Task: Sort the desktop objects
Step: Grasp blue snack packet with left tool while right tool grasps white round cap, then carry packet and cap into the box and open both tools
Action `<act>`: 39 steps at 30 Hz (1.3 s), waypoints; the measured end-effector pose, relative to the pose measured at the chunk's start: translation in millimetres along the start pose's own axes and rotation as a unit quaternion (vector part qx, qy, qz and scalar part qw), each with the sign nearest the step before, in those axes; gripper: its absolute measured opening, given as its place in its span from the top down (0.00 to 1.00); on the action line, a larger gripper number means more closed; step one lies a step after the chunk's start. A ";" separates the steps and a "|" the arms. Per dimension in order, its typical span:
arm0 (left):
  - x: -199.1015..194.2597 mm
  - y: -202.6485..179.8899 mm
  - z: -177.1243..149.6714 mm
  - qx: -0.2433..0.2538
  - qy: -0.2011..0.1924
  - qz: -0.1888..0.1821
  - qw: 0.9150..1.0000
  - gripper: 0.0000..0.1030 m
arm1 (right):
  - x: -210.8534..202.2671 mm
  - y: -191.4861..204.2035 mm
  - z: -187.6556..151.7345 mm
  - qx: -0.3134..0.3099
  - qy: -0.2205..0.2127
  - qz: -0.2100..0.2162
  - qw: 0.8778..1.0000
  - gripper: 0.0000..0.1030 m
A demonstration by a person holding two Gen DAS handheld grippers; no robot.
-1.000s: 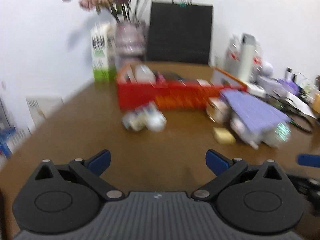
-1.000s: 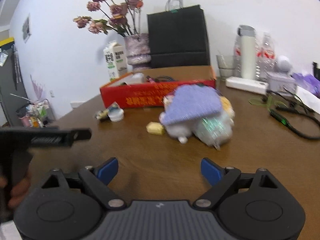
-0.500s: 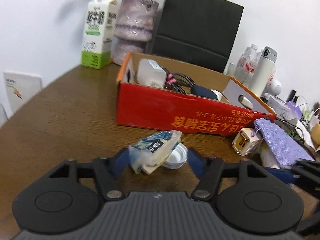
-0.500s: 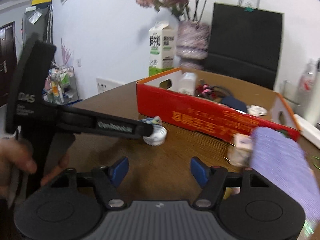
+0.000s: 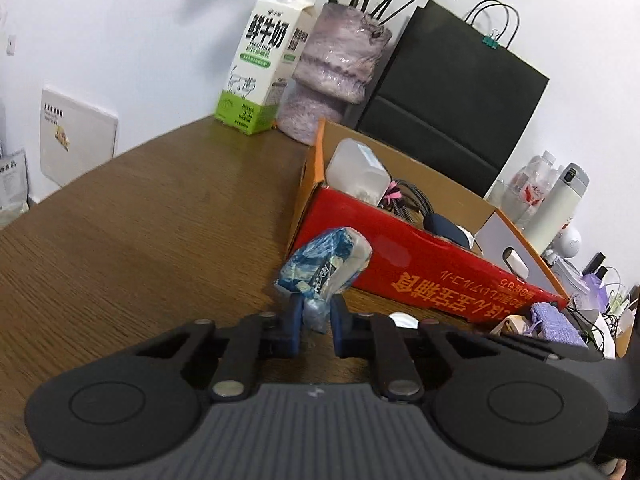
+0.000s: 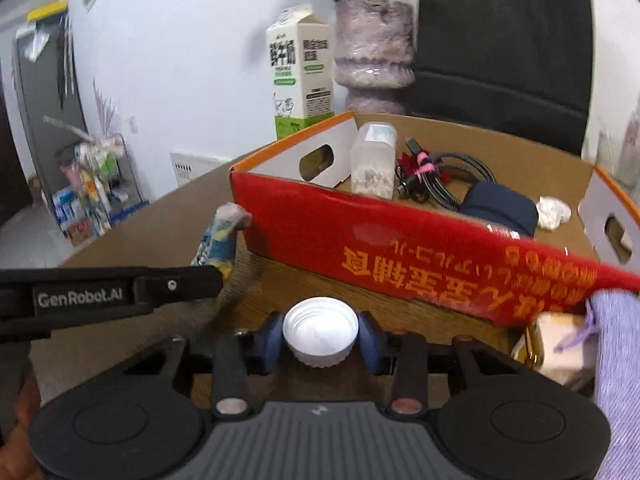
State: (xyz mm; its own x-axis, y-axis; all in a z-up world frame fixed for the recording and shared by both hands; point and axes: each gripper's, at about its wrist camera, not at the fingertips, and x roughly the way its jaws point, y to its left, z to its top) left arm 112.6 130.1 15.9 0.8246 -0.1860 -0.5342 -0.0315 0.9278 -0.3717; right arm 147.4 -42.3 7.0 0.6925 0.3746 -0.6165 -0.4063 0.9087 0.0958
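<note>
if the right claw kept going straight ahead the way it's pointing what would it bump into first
Most likely the red cardboard box. Its front wall stands right beyond the white bottle cap between the closing pads of the right claw; the gap is hard to judge.

Carton [image 5: 260, 60] left of vase [image 5: 336, 72], both behind box [image 5: 420, 268] on table [image 5: 140, 220]

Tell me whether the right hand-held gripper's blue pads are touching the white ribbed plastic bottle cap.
Touching. In the right wrist view both blue pads of the closing right hand-held gripper sit against the white ribbed plastic bottle cap's sides.
</note>
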 end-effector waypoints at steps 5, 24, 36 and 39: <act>-18.1 -14.6 -4.9 0.016 -0.011 0.023 1.000 0.86 | -32.7 -7.9 -7.8 0.017 -0.023 -0.013 1.000 0.62; -140.7 -83.2 -112.6 0.110 -0.002 -0.055 0.992 0.85 | -238.4 -10.9 -146.5 0.051 -0.143 -0.077 0.985 0.62; -156.5 -94.7 -125.9 0.123 0.003 -0.051 0.991 0.85 | -257.7 -10.1 -172.8 0.075 -0.145 -0.076 0.984 0.62; -152.5 -94.5 -119.7 0.117 0.000 -0.049 0.992 0.85 | -254.7 -12.7 -168.4 0.079 -0.146 -0.071 0.984 0.62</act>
State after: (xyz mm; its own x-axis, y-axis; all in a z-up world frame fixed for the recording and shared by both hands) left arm -77.8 32.1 41.6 0.8178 -0.2783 -0.5038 0.1803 0.9551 -0.2349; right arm -124.3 -180.2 31.2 0.8865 0.2579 -0.3842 -0.2114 0.9643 0.1595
